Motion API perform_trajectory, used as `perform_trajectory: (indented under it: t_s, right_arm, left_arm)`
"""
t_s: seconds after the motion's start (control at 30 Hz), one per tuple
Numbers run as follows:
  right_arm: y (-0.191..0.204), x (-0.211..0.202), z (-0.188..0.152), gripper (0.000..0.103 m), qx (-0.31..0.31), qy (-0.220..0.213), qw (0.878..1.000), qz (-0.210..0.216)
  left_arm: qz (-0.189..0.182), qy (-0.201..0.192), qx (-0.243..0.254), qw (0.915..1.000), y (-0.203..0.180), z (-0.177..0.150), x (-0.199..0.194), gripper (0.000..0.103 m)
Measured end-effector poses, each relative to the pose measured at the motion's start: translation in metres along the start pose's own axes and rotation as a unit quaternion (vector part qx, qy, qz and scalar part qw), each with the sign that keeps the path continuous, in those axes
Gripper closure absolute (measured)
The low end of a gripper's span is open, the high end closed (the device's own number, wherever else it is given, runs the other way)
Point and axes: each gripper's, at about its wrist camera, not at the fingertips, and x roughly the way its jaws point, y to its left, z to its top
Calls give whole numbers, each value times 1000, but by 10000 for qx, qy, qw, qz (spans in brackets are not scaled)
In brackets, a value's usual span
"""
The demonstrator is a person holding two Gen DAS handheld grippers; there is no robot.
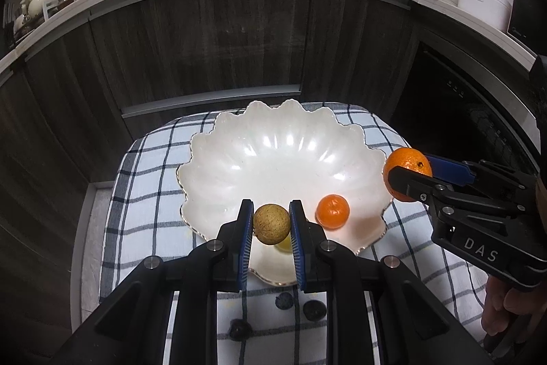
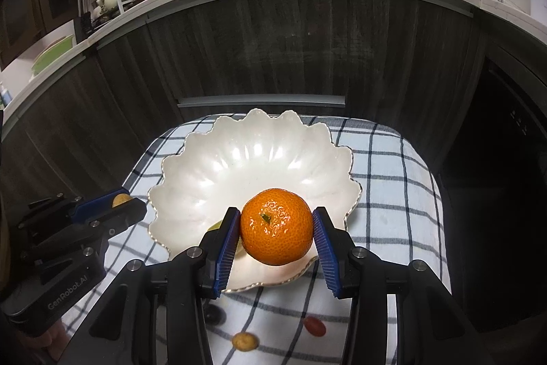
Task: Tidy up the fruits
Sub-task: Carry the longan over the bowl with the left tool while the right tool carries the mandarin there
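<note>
Item: white scalloped dish (image 1: 283,156), shell-shaped, glossy, gilt-edged; set on a blue-and-white checked cloth (image 1: 147,200). All places below are given relative to this dish.

Left gripper (image 1: 271,223): clamped on a small round tan fruit (image 1: 271,223), rough and matt in skin, held by the blue pads at its sides. The fruit is carried over the dish's near rim, above the basin, not yet set down. No long axis is shown; it is near spherical.

Right gripper (image 2: 276,226): clamped on a large mandarin (image 2: 276,226), bright orange, pebbled, glossy, its green stem scar turned toward the right wrist camera. In the left wrist view it is seen at the dish's right rim (image 1: 407,173), just outside or over the edge; which cannot be told.

Already in the dish: a smaller orange fruit (image 1: 332,212), near the right front; something pale yellow-green is partly hidden beneath the grippers.

Off the dish, on the cloth nearside: dark round berries (image 1: 314,310), a small red fruit (image 2: 314,325), a small tan fruit (image 2: 244,341).

Governing relation: the basin lies forward of and below both grippers. The left load is judged nearer to open basin floor; the mandarin would want carrying inward, clear of the smaller orange fruit.
</note>
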Motion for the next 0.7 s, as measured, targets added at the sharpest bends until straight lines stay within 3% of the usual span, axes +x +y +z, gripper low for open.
perform_trajectory:
  t_s: [0.7]
  right_arm:
    - [-13,32,14,58,203,73,9996,-162]
  left_arm:
    - [125,40,-180,9998,12,17,37,81]
